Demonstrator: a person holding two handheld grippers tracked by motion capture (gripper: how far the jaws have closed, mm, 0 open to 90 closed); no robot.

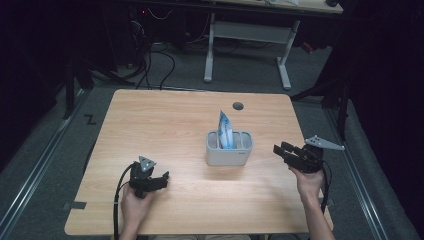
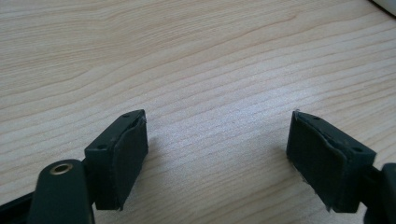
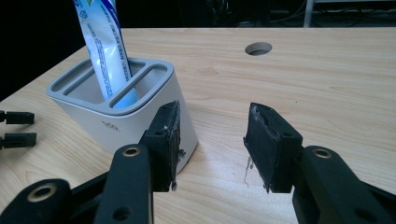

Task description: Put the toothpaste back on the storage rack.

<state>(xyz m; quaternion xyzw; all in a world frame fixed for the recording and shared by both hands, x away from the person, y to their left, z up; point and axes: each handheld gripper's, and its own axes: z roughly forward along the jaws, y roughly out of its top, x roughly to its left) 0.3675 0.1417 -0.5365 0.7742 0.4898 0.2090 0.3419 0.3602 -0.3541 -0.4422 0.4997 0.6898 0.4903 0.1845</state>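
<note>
On the table's near left, the left gripper (image 1: 162,178) rests released, nothing between its jaws. At centre, the grey holder (image 1: 229,148) carries an upright toothpaste tube (image 1: 225,130), likely light, soft and slippery; its exposed upper body offers the best hold. Rightward, the right gripper (image 1: 278,148) gapes empty.

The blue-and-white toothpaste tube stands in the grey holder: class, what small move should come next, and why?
Probably ease the right gripper left toward the blue-and-white toothpaste tube. Its jaws stand open and empty beside the grey slotted holder, while the left gripper sits lower left, also open.
</note>
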